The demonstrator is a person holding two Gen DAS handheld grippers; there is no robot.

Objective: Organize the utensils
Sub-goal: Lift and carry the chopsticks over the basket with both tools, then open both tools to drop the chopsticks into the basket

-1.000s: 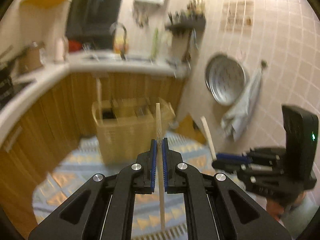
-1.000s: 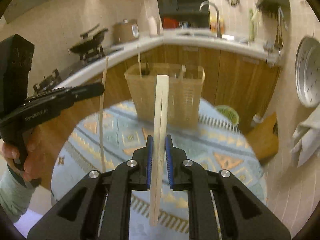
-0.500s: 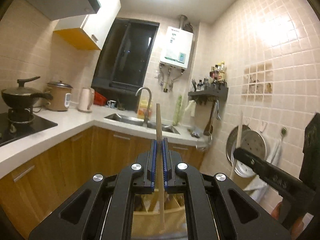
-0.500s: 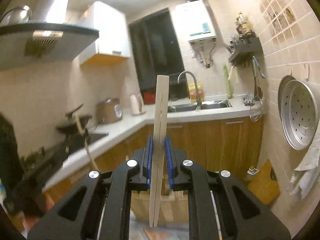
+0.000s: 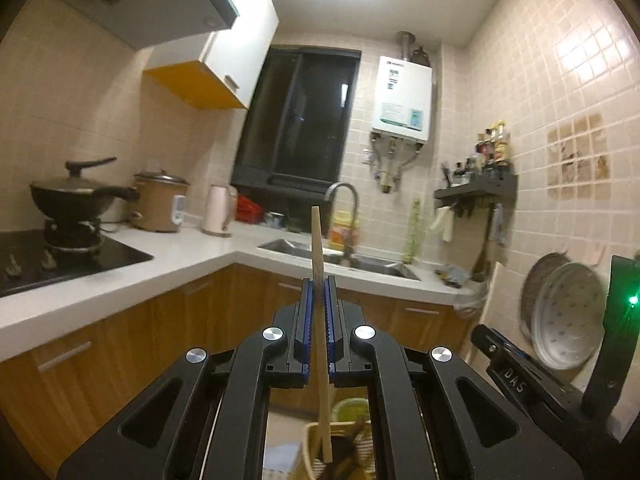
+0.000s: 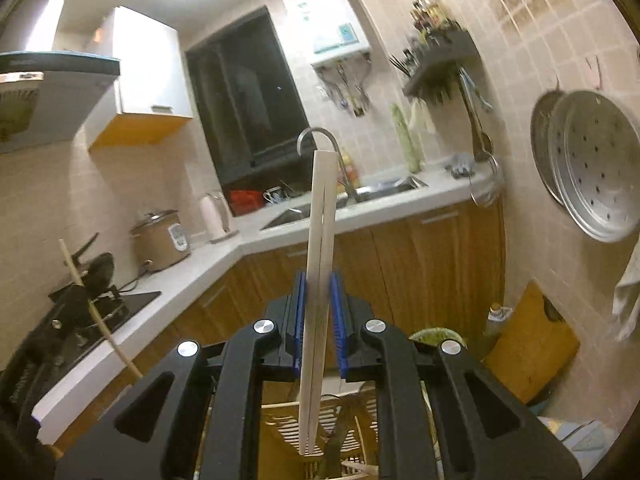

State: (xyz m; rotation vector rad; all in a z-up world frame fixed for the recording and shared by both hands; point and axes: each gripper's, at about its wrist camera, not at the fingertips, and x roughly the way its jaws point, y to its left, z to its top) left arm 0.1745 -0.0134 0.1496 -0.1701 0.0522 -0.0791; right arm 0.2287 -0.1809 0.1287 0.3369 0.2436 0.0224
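In the left wrist view my left gripper (image 5: pixel 319 285) is shut on a single wooden chopstick (image 5: pixel 316 240) that stands upright between the blue pads. In the right wrist view my right gripper (image 6: pixel 318 280) is shut on a pale, joined pair of chopsticks (image 6: pixel 321 208), also upright. A woven basket (image 5: pixel 313 432) shows low between the left gripper's arms. The same basket (image 6: pixel 280 428), with utensils in it, lies under the right gripper. Each gripper appears at the edge of the other's view: the right gripper (image 5: pixel 486 336) and the left gripper (image 6: pixel 76 294).
An L-shaped white counter (image 5: pixel 192 256) on wooden cabinets runs ahead, with a sink (image 5: pixel 360 260), a kettle, a rice cooker and a wok on a stove (image 5: pixel 76 200). Steamer trays (image 6: pixel 592 168) hang on the right wall. A cutting board (image 6: pixel 528 344) and a green bin stand below.
Both grippers have tipped upward and moved, so the basket and patterned cloth dropped to the bottom edge and the kitchen wall fills the views. Both grips are unchanged.
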